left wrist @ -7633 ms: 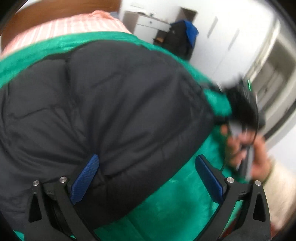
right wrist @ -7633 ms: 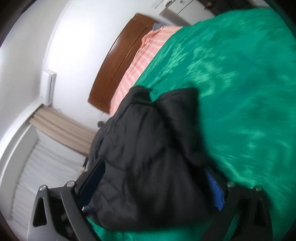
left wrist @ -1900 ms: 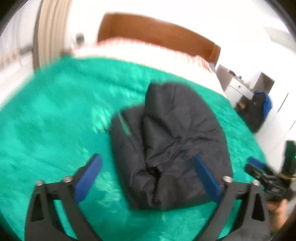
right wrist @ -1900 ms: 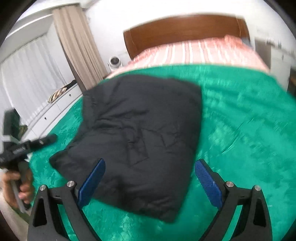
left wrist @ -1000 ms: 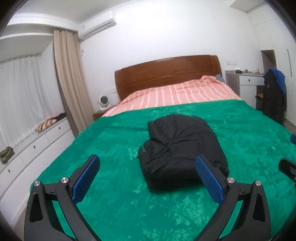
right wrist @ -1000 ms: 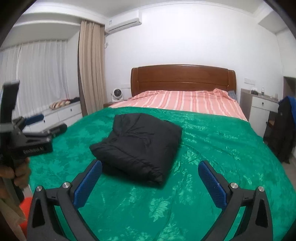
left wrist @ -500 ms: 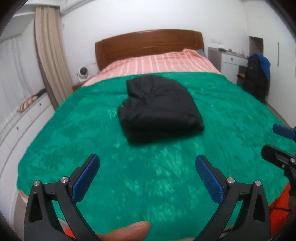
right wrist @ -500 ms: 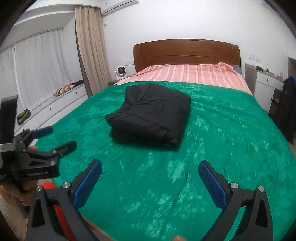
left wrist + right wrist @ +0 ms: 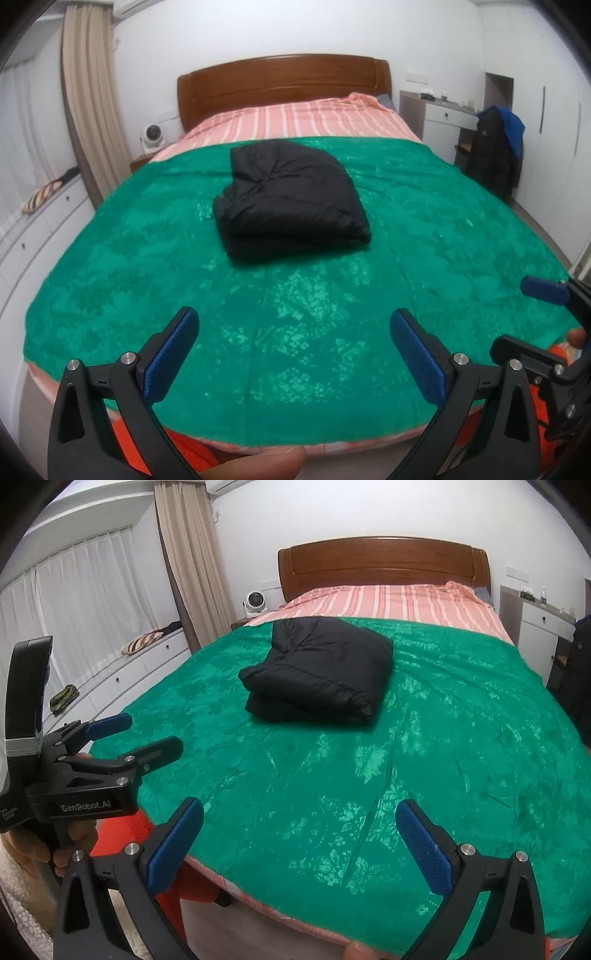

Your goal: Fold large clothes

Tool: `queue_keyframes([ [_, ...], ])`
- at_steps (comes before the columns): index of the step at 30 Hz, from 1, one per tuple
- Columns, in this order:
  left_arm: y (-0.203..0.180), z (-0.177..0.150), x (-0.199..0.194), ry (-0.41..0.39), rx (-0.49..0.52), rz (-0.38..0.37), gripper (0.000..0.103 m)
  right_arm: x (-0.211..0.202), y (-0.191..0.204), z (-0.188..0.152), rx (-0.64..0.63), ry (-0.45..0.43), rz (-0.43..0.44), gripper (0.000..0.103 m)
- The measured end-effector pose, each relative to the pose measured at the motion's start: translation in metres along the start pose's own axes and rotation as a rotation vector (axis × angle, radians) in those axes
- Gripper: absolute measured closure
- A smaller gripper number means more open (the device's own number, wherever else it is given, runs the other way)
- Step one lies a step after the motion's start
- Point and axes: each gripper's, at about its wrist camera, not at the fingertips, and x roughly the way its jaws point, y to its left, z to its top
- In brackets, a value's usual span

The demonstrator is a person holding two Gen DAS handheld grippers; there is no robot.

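Note:
A black puffer jacket (image 9: 291, 201) lies folded in a compact bundle on the green bedspread (image 9: 295, 314), toward the head half of the bed; it also shows in the right wrist view (image 9: 321, 672). My left gripper (image 9: 291, 347) is open and empty, held back at the foot of the bed, far from the jacket. My right gripper (image 9: 299, 834) is open and empty, also at the foot edge. The left gripper also shows at the left of the right wrist view (image 9: 136, 738).
A wooden headboard (image 9: 284, 85) and striped pink sheet (image 9: 295, 118) lie beyond the jacket. A white dresser (image 9: 447, 122) and a chair with a dark coat (image 9: 495, 151) stand right. White drawers (image 9: 122, 679) and curtains run along the left wall.
Both grippers have pulled back from the folded jacket to the foot of the bed. The jacket lies still and now looks slightly farther away.

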Motion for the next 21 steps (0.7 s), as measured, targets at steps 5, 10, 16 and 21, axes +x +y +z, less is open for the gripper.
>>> queue_keyframes([
  [5, -0.003, 0.005, -0.006, -0.003, 0.002, 0.006, 0.000, -0.001, 0.001, 0.007, -0.008, -0.018, -0.026, 0.001],
  [10, -0.009, 0.012, -0.002, 0.037, 0.010, 0.013, 0.000, -0.001, -0.002, 0.019, 0.005, -0.011, -0.063, 0.001],
  [16, -0.010, 0.020, -0.010, 0.044, 0.008, 0.046, 0.000, -0.005, -0.004, 0.032, -0.002, 0.015, -0.147, 0.001],
  [21, -0.001, 0.019, -0.004, 0.076, -0.035, 0.034, 0.000, -0.003, -0.009, 0.030, 0.012, 0.045, -0.210, 0.001],
])
